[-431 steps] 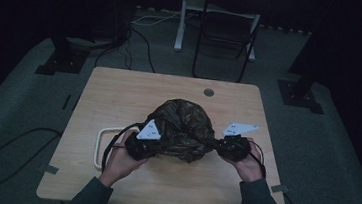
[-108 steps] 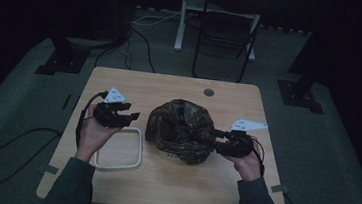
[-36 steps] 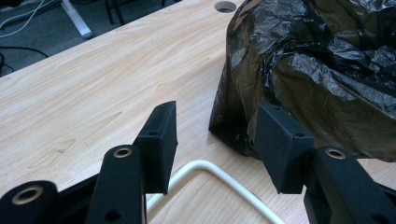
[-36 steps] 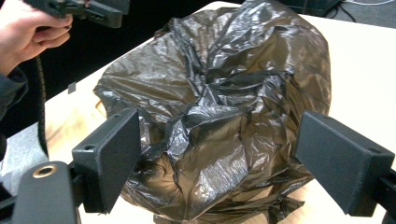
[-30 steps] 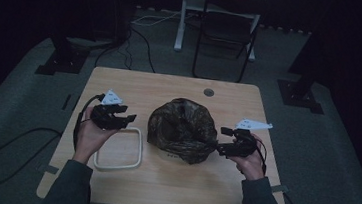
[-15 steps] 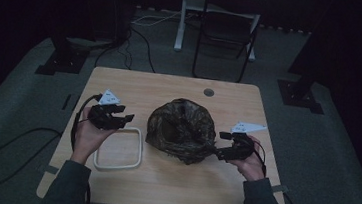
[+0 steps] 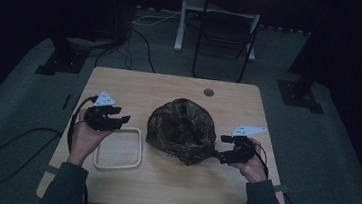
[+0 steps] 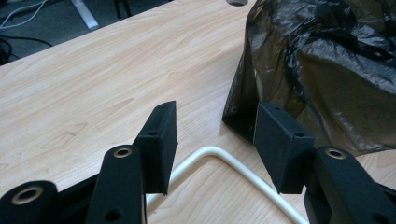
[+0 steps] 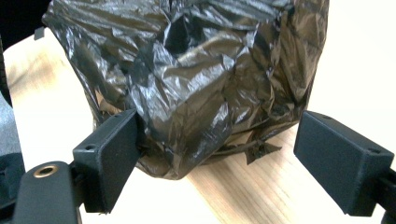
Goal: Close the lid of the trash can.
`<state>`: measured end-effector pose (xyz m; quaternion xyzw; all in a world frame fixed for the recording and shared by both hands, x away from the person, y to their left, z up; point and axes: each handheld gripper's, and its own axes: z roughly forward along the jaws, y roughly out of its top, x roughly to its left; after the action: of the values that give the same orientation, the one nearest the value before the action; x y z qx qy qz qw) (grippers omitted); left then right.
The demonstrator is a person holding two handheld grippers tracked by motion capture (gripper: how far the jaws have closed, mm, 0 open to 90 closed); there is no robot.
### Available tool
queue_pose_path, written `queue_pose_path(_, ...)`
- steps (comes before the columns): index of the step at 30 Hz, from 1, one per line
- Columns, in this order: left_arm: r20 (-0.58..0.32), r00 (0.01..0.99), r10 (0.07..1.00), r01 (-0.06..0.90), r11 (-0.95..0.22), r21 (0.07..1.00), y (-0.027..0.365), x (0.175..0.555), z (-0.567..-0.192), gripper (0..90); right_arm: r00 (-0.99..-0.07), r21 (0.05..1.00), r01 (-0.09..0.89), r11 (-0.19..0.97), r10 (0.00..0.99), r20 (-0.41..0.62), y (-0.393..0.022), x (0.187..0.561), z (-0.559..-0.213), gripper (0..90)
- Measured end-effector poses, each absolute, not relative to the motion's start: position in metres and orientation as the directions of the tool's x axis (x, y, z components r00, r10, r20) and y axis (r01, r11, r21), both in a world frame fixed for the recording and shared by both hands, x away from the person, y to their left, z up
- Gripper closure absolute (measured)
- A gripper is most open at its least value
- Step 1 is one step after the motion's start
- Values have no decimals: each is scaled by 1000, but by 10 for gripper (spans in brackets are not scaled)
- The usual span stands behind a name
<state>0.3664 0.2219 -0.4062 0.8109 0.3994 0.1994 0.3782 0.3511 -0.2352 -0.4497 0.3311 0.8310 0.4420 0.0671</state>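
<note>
Right gripper view: right tool (image 9: 212, 163) wide open, straddling black bag (image 9: 196, 70).

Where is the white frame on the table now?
In the high view the white frame lies flat on the table's left part, beside the black bag, under the left gripper.

You have one black bag (image 7: 182, 130), one white frame (image 7: 118, 147) and two tongs (image 7: 108, 118) (image 7: 225, 149) on one worktop (image 7: 170, 88).
</note>
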Motion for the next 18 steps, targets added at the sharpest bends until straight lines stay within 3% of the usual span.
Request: queue_pose_path(18,28,570,821,527,-391,754,240,363,-414,495,-801,791,460,404,573,173,-244,344,-449,146)
